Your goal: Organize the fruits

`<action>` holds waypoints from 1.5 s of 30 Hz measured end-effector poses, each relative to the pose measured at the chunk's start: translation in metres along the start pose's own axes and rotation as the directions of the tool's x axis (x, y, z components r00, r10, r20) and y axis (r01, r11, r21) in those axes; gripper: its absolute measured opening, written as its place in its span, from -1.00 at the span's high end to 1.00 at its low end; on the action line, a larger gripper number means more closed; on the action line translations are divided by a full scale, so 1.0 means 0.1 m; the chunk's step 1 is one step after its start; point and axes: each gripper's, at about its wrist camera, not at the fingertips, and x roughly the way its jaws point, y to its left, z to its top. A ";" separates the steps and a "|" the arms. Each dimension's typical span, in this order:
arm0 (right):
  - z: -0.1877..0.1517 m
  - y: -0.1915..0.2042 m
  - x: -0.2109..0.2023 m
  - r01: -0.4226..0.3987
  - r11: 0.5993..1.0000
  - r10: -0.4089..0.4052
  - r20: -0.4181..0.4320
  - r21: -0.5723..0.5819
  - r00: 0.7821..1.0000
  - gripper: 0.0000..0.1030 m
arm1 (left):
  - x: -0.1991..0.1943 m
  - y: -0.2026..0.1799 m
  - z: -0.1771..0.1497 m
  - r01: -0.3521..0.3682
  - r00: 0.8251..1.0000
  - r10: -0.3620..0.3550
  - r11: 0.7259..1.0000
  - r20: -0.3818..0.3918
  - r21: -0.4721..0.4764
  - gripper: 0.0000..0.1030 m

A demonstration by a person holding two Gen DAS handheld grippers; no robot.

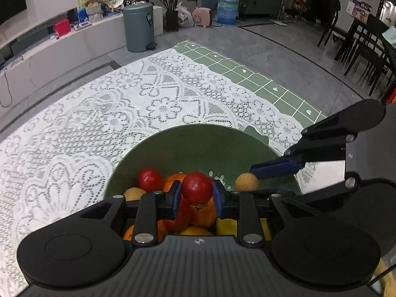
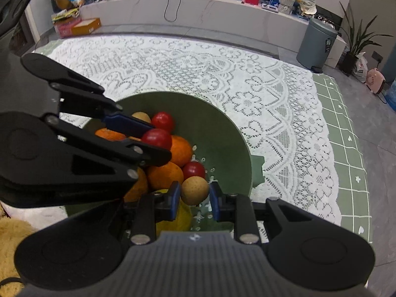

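Note:
A green bowl (image 1: 188, 143) sits on the lace-covered table and holds oranges (image 1: 203, 212), red tomatoes (image 1: 148, 179), small tan round fruits and something yellow. My left gripper (image 1: 196, 193) is shut on a red tomato (image 1: 197, 187) above the pile. My right gripper (image 2: 194, 193) holds a tan round fruit (image 2: 194, 190) between its blue pads; the right pad stands slightly off it. The bowl also shows in the right wrist view (image 2: 222, 133), with the left gripper (image 2: 151, 133) and its tomato (image 2: 157, 138) at left. The right gripper's finger (image 1: 274, 168) enters from the right.
A white lace cloth (image 1: 111, 113) over a green grid cloth (image 1: 272, 86) covers the table. On the floor beyond stand a grey bin (image 1: 138, 27), a potted plant (image 1: 170, 5), a water bottle (image 1: 227, 7) and dark chairs (image 1: 366, 47). A low white shelf (image 2: 198, 7) runs behind.

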 end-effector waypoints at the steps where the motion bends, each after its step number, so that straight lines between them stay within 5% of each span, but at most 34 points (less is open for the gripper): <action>1: 0.01 -0.01 0.03 -0.003 1.000 0.002 -0.009 -0.007 1.000 0.57 | 0.03 0.01 0.01 0.008 1.000 -0.008 1.000 -0.004 -0.004 0.42; 23: 0.05 -0.04 0.23 -0.005 1.000 0.002 -0.085 -0.030 0.996 0.56 | 0.31 0.10 0.04 0.043 0.998 -0.044 0.999 -0.042 -0.017 0.38; 32: 0.07 0.02 0.08 -0.011 0.999 0.009 -0.055 -0.036 0.998 0.29 | 0.10 0.14 0.02 0.032 0.999 -0.032 0.998 -0.002 -0.048 0.06; 39: 0.15 0.18 -0.18 0.010 0.999 -0.010 -0.008 -0.046 1.000 -0.05 | -0.35 0.14 0.02 -0.055 0.997 0.057 0.998 0.061 -0.027 0.06; 45: 0.21 0.31 -0.53 0.027 0.999 -0.025 0.079 -0.025 0.997 -0.24 | -0.88 0.22 -0.04 -0.175 0.976 0.182 0.982 0.120 -0.064 -0.02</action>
